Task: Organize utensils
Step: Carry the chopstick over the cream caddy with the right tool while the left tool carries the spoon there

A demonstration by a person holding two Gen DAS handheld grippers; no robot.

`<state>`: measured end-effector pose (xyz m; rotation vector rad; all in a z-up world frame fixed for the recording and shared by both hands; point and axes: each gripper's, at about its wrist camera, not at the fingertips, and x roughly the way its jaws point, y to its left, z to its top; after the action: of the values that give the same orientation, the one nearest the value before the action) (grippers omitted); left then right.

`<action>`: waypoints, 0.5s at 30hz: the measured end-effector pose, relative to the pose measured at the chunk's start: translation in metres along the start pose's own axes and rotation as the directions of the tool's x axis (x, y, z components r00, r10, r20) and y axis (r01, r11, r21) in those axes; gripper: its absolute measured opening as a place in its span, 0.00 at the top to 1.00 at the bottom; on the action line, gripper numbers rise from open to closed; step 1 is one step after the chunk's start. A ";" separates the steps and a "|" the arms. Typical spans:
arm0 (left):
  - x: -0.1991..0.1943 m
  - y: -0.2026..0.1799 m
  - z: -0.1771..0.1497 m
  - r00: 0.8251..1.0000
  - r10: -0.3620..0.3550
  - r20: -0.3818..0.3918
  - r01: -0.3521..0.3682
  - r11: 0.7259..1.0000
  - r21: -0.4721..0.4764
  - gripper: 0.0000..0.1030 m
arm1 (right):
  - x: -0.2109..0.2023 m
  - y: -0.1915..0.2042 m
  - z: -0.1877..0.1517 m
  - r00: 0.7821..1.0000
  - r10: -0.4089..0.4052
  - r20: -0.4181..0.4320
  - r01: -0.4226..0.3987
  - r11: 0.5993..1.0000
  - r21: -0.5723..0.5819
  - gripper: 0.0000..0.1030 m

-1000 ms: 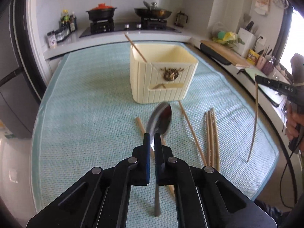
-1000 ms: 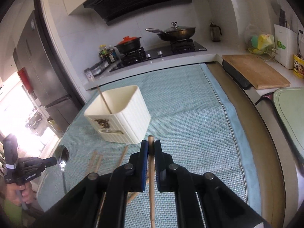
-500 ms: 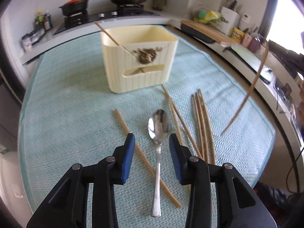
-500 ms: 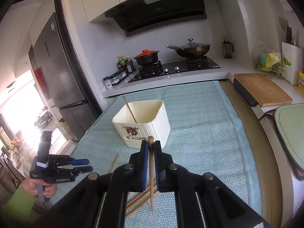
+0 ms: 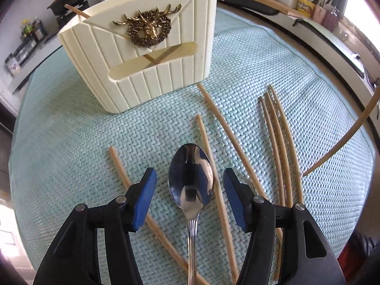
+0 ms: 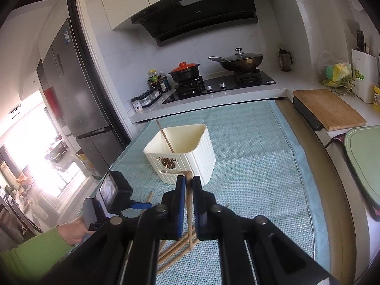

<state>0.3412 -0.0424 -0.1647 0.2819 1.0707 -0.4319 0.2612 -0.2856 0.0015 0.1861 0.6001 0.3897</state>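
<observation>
Left gripper (image 5: pixel 190 185): jaws spread and opening, blue pads clear on either side of the spoon (image 5: pixel 191 178). The spoon lies flat on the woven green mat (image 5: pixel 71 130), bowl between the pads and untouched by them, handle running back under the gripper body. Loose chopsticks (image 5: pixel 280 137) lie on the mat to both sides of the gripper: one passing under its left finger, one just right of the spoon bowl, one further right of that, and a bundle beyond the right finger. Ahead of the gripper stands the cream holder (image 5: pixel 142 54), bearing a brass stag emblem (image 5: pixel 148 29), with one stick leaning inside.

Right gripper (image 6: pixel 188 182): jaws pressed together, pinching a single chopstick (image 6: pixel 189 211) that hangs below the pads, its lower end over the chopsticks on the mat. The holder sits just ahead of this gripper. To its lower left, a hand (image 6: pixel 73 231) in a green sleeve (image 6: pixel 30 254) holds the left gripper.
</observation>
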 end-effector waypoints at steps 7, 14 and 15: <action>0.006 0.005 -0.001 0.999 -0.033 -0.005 0.033 0.999 -0.031 0.61 | 0.002 -0.003 0.000 1.000 0.009 -0.004 -0.009 1.000 0.005 0.94; -0.039 0.013 -0.008 0.996 -0.020 0.087 0.024 0.998 -0.049 0.61 | -0.002 -0.002 0.003 1.000 0.014 0.008 -0.014 1.000 0.000 0.94; -0.048 0.014 -0.009 0.994 -0.018 0.104 0.023 0.998 -0.051 0.61 | -0.002 -0.002 0.004 1.000 0.014 0.010 -0.014 1.000 0.001 0.94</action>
<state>0.3213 -0.0164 -0.1262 0.2002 0.9826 -0.4314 0.2625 -0.2886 0.0050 0.1932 0.5899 0.4022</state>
